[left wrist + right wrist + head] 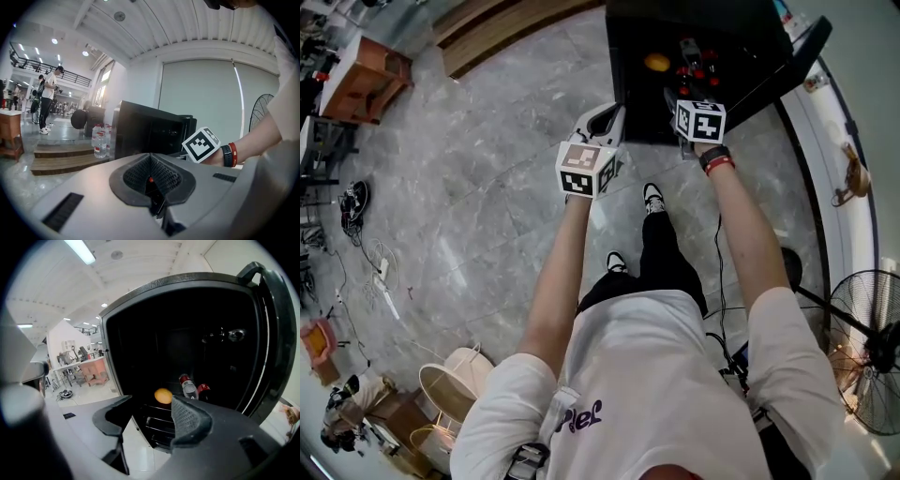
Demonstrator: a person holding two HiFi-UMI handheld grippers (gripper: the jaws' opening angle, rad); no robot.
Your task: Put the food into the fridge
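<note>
Right gripper (pixel 150 411): the jaws are held wide apart and nothing is gripped. Only open air lies between the pads, with the fridge mouth straight ahead.

Left gripper (pixel 151 180): the jaws are pressed together and nothing is held. It is kept back from the fridge, beside and slightly behind the right gripper.

Fridge (pixel 187 333): it is seen directly ahead of the right gripper, with its door (pixel 276 333) swung fully open to that gripper's right.

Orange (pixel 163 395): it is already inside, resting just past the right gripper's jaw tips and a little to their right.

Bottles (pixel 188 386): they are red-capped and lie inside, further right of the orange, toward the door side.

Done: food is judged to have been placed, since both grippers are empty and the items are on the shelf.

Left: the right gripper is to be drawn back and the door probably closed. Whether more food waits elsewhere cannot be told, as none is shown outside the fridge.

Edges: the fridge's left frame stands near the right gripper's left jaw, and the wire shelf (pixel 159 425) front lies below the jaws.

Open room: bare floor (pixel 487 187) is seen behind and to the left of both grippers, so a straight backward retreat looks unobstructed. The door's swing path on the right should be kept free.
</note>
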